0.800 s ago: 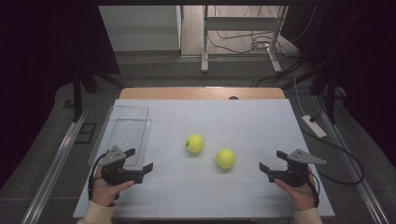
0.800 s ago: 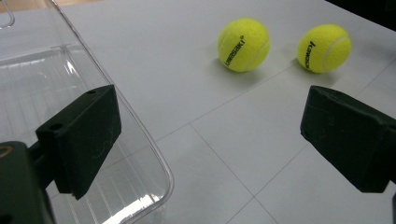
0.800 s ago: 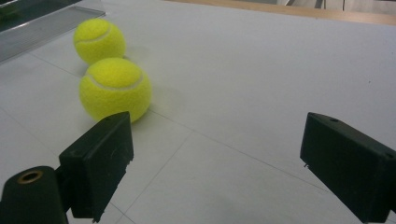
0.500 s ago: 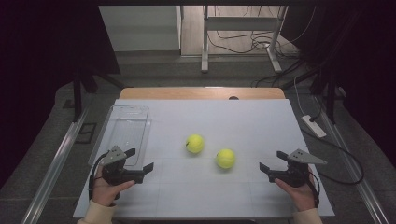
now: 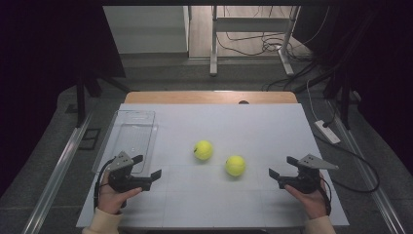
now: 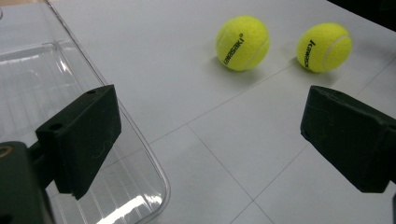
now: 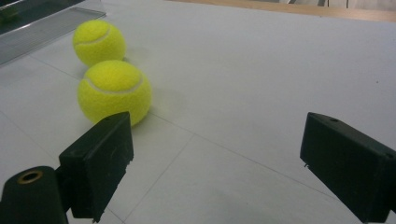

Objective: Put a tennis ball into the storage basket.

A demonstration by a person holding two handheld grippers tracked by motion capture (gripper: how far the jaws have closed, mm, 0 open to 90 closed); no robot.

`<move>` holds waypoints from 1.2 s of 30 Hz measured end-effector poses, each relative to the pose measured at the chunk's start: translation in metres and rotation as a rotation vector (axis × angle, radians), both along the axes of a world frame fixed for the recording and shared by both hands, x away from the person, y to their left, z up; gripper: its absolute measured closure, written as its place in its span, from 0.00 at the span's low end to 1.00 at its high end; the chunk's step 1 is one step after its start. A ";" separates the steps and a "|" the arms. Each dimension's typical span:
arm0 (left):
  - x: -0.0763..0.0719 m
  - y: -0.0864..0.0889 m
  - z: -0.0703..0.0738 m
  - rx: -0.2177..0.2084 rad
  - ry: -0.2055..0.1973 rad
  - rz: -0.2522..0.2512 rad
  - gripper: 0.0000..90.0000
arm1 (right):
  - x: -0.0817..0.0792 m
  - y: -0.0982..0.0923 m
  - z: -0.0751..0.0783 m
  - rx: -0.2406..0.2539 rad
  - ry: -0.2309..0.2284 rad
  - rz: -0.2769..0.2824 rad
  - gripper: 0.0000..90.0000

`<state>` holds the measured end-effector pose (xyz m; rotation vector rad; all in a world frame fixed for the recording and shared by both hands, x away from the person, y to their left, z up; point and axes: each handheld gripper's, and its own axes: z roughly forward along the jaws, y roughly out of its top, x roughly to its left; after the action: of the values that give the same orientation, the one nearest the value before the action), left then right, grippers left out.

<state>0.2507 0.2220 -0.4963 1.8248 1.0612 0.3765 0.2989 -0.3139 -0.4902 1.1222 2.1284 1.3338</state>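
**A:** Two sets of jaws, both spread wide, nothing between them. Our left gripper (image 5: 148, 166) sits at the near left of the table (image 5: 253, 122), just beside the near end of the clear tray (image 5: 127, 127). Our right gripper (image 5: 282, 166) sits at the near right, pointing in toward the middle.

**B:** Balls?

**A:** Two yellow tennis balls mid-table, near each other but apart. The left ball (image 5: 203, 149) is a bit farther back, the right ball (image 5: 235, 165) a bit nearer us. Both rest on the bare sheet, well clear of the tray.

**B:** So we judge this as the reach step, nothing gripped yet.

**A:** Agreed. From the left gripper view the left ball (image 6: 242, 43) is ahead and off to the right of the jaw line, so we swing the hand right before we close. From the right gripper view the right ball (image 7: 114, 91) sits just past the left finger (image 7: 95, 165), so we shift that hand left to centre it.

**B:** Tips?

**A:** We keep the jaws wide on approach, straddle the ball at its widest part, then close slowly. A nudge off-centre would probably roll it. One ball per hand, so we avoid crossing arms.
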 end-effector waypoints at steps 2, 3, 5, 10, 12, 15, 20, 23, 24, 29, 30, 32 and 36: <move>0.000 0.000 0.000 0.002 0.003 -0.001 0.07 | 0.002 0.002 0.000 -0.008 -0.005 0.002 0.11; 0.000 0.000 0.000 0.002 0.003 -0.001 0.07 | 0.002 0.002 0.000 -0.008 -0.005 0.002 0.11; 0.000 -0.001 0.000 0.009 0.006 -0.005 0.07 | 0.003 0.004 0.000 -0.003 -0.005 0.010 0.11; -0.001 0.000 0.001 0.001 0.003 -0.002 0.07 | 0.001 0.002 0.001 0.001 -0.005 0.012 0.11; -0.001 0.000 0.001 0.004 0.001 0.002 0.07 | 0.000 0.002 0.001 0.009 -0.002 0.015 0.11; -0.002 0.000 0.002 0.000 -0.002 0.004 0.07 | 0.000 0.002 0.001 0.005 0.000 0.025 0.12; -0.003 0.001 0.002 0.008 0.001 0.017 0.07 | 0.003 0.002 0.001 0.017 0.006 0.029 0.12; -0.004 0.001 0.003 0.006 0.002 0.019 0.07 | 0.003 0.002 0.001 0.013 0.011 0.024 0.12; -0.004 0.001 0.003 0.006 0.002 0.019 0.07 | 0.002 0.003 0.001 0.017 0.015 0.023 0.12; -0.005 -0.005 0.008 0.026 0.009 0.024 0.07 | 0.002 0.003 -0.002 0.015 0.025 0.020 0.12; -0.004 -0.007 0.010 0.032 0.009 0.022 0.07 | 0.001 0.003 -0.002 0.013 0.023 0.022 0.12; -0.004 -0.010 0.015 0.025 0.003 0.014 0.07 | 0.000 0.003 -0.003 0.011 0.022 0.023 0.12; -0.002 -0.013 0.025 0.033 -0.011 0.016 0.07 | 0.000 0.000 -0.004 0.016 0.024 0.024 0.12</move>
<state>0.2487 0.2090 -0.4709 1.8419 1.0681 0.4152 0.2987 -0.3140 -0.4943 1.1284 2.1586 1.3560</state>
